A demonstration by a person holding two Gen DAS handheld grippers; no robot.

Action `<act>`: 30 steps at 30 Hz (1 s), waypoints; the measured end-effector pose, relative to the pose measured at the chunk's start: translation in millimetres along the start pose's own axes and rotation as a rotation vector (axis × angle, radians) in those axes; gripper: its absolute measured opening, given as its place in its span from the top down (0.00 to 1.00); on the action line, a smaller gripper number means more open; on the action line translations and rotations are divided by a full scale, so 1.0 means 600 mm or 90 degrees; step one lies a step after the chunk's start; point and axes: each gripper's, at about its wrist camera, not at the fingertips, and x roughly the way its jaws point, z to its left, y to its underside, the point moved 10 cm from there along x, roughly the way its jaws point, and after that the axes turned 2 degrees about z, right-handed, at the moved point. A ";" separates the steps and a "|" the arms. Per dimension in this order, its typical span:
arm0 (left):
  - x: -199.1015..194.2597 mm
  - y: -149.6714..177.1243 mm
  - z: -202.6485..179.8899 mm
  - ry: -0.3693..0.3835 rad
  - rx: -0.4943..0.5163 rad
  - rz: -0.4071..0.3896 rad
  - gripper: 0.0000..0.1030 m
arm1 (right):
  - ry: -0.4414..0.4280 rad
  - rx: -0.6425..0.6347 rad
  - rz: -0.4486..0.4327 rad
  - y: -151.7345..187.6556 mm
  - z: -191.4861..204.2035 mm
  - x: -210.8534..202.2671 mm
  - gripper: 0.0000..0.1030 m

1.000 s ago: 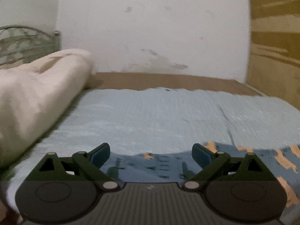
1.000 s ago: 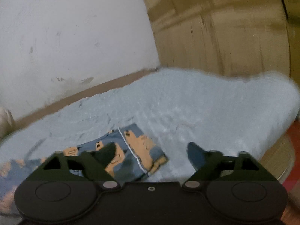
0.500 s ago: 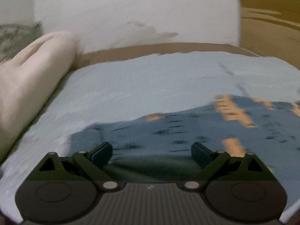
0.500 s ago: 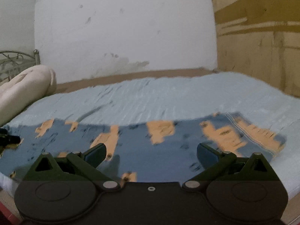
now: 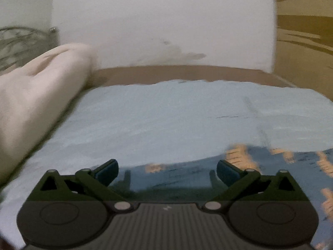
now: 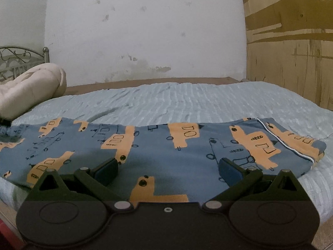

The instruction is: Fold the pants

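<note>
The pants (image 6: 158,152) lie flat along the near edge of the bed (image 6: 187,102), apparently folded lengthwise already. Your left hand-held gripper (image 5: 167,169) is opening, your right hand-held gripper (image 6: 168,169) stands wide; both hold nothing. Cross folds remain, I judge.

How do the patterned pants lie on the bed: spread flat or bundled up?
Spread flat. In the right wrist view the pants stretch in a long strip across the light blue sheet, with no bunching. Whether layers are already doubled cannot be told.
</note>
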 end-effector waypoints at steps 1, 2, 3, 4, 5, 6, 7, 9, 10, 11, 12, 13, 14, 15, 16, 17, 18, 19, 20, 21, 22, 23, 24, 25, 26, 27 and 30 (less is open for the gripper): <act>0.009 -0.005 -0.029 0.012 0.014 0.000 0.01 | -0.002 0.002 -0.002 0.001 0.000 -0.001 0.01; 0.020 -0.007 -0.058 0.021 0.029 0.004 0.01 | -0.005 0.005 -0.003 0.001 0.000 -0.002 0.01; 0.033 -0.007 -0.086 0.031 0.045 0.012 0.01 | -0.008 0.007 -0.006 0.002 -0.001 -0.004 0.01; 0.048 -0.004 -0.111 0.042 0.058 0.022 0.01 | -0.010 0.009 -0.008 0.002 -0.001 -0.005 0.01; 0.061 -0.001 -0.128 0.043 0.069 0.035 0.01 | -0.011 0.010 -0.011 0.003 -0.001 -0.007 0.01; 0.079 0.005 -0.135 0.030 0.078 0.052 0.01 | -0.012 0.010 -0.014 0.004 -0.001 -0.009 0.01; 0.093 0.014 -0.140 0.006 0.087 0.070 0.01 | -0.013 0.007 -0.017 0.005 0.000 -0.011 0.01; 0.114 0.018 -0.135 -0.030 0.081 0.091 0.00 | -0.014 0.003 -0.024 0.007 0.002 -0.015 0.01; 0.117 0.018 -0.128 -0.036 0.066 0.098 0.00 | -0.016 0.002 -0.028 0.008 0.002 -0.017 0.01; 0.120 0.015 -0.120 -0.044 0.053 0.102 0.00 | -0.018 0.004 -0.033 0.009 0.002 -0.019 0.01; 0.121 0.014 -0.112 -0.056 0.045 0.104 0.00 | -0.020 0.008 -0.038 0.009 0.001 -0.022 0.01; 0.125 0.013 -0.101 -0.067 0.045 0.105 0.00 | -0.022 0.014 -0.044 0.008 0.000 -0.024 0.01; 0.124 0.013 -0.093 -0.081 0.047 0.105 0.00 | -0.021 0.022 -0.052 0.005 -0.004 -0.028 0.01; 0.121 0.013 -0.086 -0.094 0.047 0.104 0.00 | -0.019 0.032 -0.061 0.002 -0.008 -0.032 0.01; 0.118 0.013 -0.079 -0.103 0.042 0.104 0.01 | -0.016 0.044 -0.071 -0.003 -0.015 -0.038 0.01; 0.114 0.011 -0.075 -0.107 0.036 0.102 0.01 | -0.010 0.057 -0.082 -0.008 -0.023 -0.044 0.01; 0.108 0.008 -0.072 -0.110 0.034 0.099 0.01 | 0.000 0.074 -0.096 -0.015 -0.036 -0.052 0.01; 0.111 0.004 -0.074 -0.110 0.036 0.096 0.01 | 0.011 0.093 -0.110 -0.022 -0.050 -0.061 0.01; 0.099 0.002 -0.084 -0.103 0.041 0.089 0.01 | 0.025 0.115 -0.125 -0.028 -0.067 -0.072 0.01; 0.097 -0.005 -0.093 -0.092 0.048 0.082 0.01 | 0.037 0.133 -0.138 -0.033 -0.084 -0.083 0.01; 0.089 -0.009 -0.111 -0.079 0.055 0.074 0.01 | 0.051 0.147 -0.148 -0.037 -0.100 -0.093 0.01; 0.081 -0.012 -0.128 -0.065 0.060 0.067 0.01 | 0.067 0.160 -0.154 -0.038 -0.117 -0.102 0.01; 0.078 -0.018 -0.149 -0.046 0.063 0.061 0.01 | 0.082 0.168 -0.154 -0.038 -0.134 -0.108 0.01; 0.072 -0.020 -0.172 -0.023 0.064 0.056 0.01 | 0.099 0.175 -0.151 -0.036 -0.153 -0.113 0.01; 0.065 -0.020 -0.197 0.004 0.063 0.054 0.01 | 0.113 0.182 -0.144 -0.033 -0.171 -0.116 0.01; 0.058 -0.021 -0.224 0.034 0.062 0.051 0.01 | 0.122 0.189 -0.136 -0.029 -0.185 -0.116 0.01; 0.042 -0.015 -0.295 0.107 0.062 0.049 0.01 | 0.119 0.231 -0.082 -0.013 -0.224 -0.105 0.01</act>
